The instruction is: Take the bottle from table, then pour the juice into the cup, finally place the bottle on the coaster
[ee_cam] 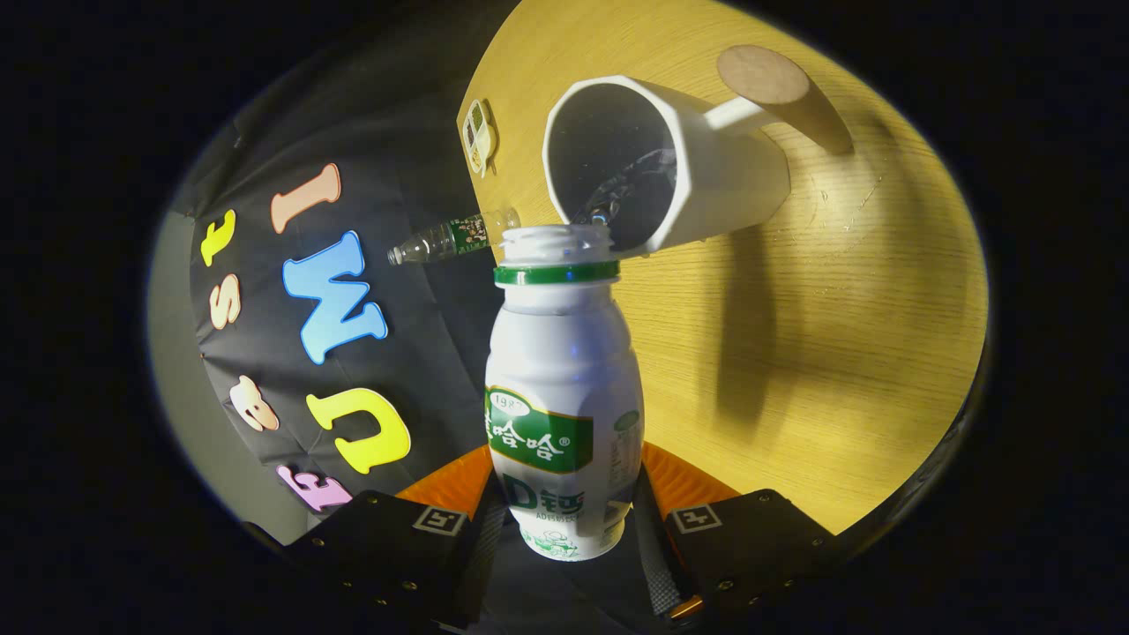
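**Pour stage: bottle tipped with its mouth at the cup rim**

The gripper [564, 520] clamps the bottle [564, 388] low on its body, one finger on each side pressing the lower label band. Gripping low leaves the neck and open mouth free to reach forward. The cap is off; the green neck ring sits just below the threaded opening.

The scene appears rolled, which indicates that the gripper is tilted for pouring. The mouth of the bottle lies at the near lip of the cup [670, 168], so any liquid should fall inside rather than onto the table [820, 353]. The dark interior of the cup shows a glint that may be liquid; the level cannot be judged.

A round coaster [776, 88] lies beyond the cup, just behind its handle. It is bare, so placement is judged not yet done.

A small clear bottle [445, 238] and a small flat item [479, 134] sit at the far table edge by the wall.
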`<state>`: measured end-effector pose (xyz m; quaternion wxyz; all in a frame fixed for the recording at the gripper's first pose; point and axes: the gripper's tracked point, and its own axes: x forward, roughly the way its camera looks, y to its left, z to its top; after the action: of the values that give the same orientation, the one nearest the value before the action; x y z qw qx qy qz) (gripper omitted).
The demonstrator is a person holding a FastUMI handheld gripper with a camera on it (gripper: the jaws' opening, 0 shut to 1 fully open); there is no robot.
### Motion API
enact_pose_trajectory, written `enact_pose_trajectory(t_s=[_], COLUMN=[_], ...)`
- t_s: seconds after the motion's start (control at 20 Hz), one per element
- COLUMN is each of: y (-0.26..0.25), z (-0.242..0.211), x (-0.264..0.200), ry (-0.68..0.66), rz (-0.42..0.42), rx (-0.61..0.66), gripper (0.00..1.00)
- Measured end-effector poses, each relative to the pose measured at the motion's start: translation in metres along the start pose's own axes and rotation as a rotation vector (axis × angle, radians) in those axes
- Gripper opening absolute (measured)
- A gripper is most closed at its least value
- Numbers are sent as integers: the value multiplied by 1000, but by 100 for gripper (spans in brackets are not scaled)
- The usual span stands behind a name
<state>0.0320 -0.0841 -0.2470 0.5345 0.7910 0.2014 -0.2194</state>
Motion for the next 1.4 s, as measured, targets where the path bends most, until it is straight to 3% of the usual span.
enact_pose_trajectory(t_s=[1.4], y=[-1], z=[1], x=[-14], ry=[86], rz=[-102], rx=[167], gripper=[69])
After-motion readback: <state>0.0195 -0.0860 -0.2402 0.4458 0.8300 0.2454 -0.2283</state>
